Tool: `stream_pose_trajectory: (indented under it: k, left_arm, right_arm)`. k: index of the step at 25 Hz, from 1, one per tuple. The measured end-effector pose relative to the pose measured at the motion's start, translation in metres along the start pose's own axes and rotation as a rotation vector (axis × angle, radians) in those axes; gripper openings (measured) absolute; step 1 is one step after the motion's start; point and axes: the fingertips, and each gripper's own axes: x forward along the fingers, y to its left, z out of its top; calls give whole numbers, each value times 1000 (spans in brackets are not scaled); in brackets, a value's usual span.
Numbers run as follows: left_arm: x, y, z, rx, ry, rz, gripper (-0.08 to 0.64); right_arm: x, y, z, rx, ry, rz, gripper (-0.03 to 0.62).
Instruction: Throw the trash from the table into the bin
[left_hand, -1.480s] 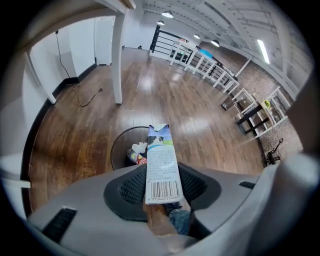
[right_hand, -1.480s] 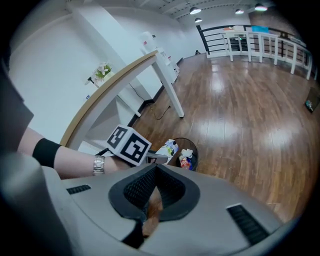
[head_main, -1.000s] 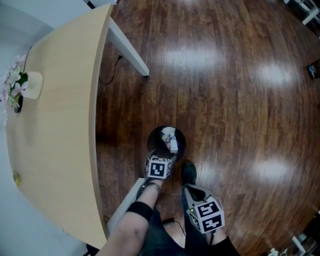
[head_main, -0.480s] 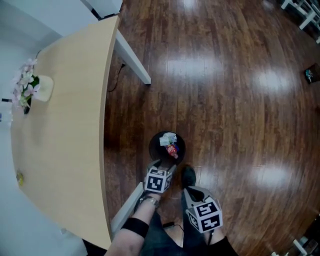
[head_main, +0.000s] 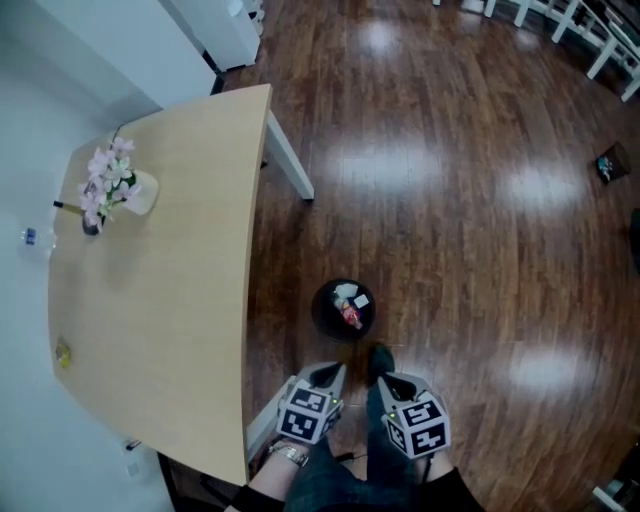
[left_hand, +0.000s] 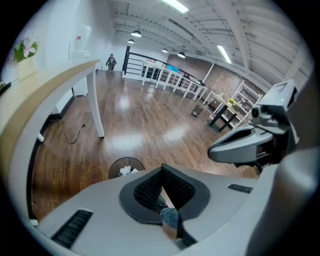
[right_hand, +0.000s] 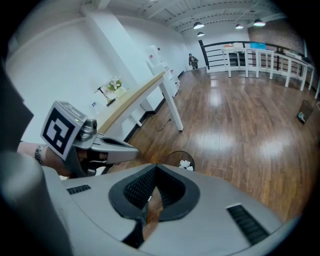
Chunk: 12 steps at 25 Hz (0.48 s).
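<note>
Trash (head_main: 350, 303), white crumpled paper with a red scrap, lies inside the round black bin (head_main: 322, 312) on the dark wood floor, just ahead of both grippers' tips. The left gripper (head_main: 331, 373) has just closed its jaws; they meet at the tip with nothing between them, only floor and a bit of blue cloth showing through the gap behind. The right gripper (head_main: 386, 384) hangs beside it, its jaws also together and empty. A dark shoe (head_main: 378, 357) stands between the two tips and the bin. To the left gripper's left runs the curved pale table (head_main: 170, 300), its white leg (head_main: 290, 170) planted farther ahead than the bin; a vase of pink flowers (head_main: 110, 186) sits at the table's far end. A small yellow thing (head_main: 63, 352) near the table's left edge is too small to identify. In the left gripper view the gripper's own grey body covers the near side of the bin, so only its rim and some white paper show; the right gripper view likewise shows just the bin's top. Far ahead, white railings (left_hand: 165, 75) cross the room, and a distant person (left_hand: 111, 61) stands near them. The bottom edge cuts off the arms.
</note>
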Motion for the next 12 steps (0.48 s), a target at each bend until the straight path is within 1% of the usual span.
stream_pose_trajectory:
  k: [3,5,7,9,12]
  left_arm:
    - [-43,-20,6,45,-23,-16,0]
    - [-70,-28,7,68,-39,-6,0]
    - [-94,-31,3,56,-40,19,0]
    - [-117,-31,-4,21,-35,40,0]
    - [-154,-35,-21,1,-25,35,0]
  right_arm:
    - [-21,16,7,-17,-20,-2,8]
    - [-34,28,10,-31,-29,-6,8]
    - [-46,40,12,-48,-39,-8,8]
    - [-57,54,16,-72,-51,-10,8]
    - [-72,84,18,-104,-60,-3,8]
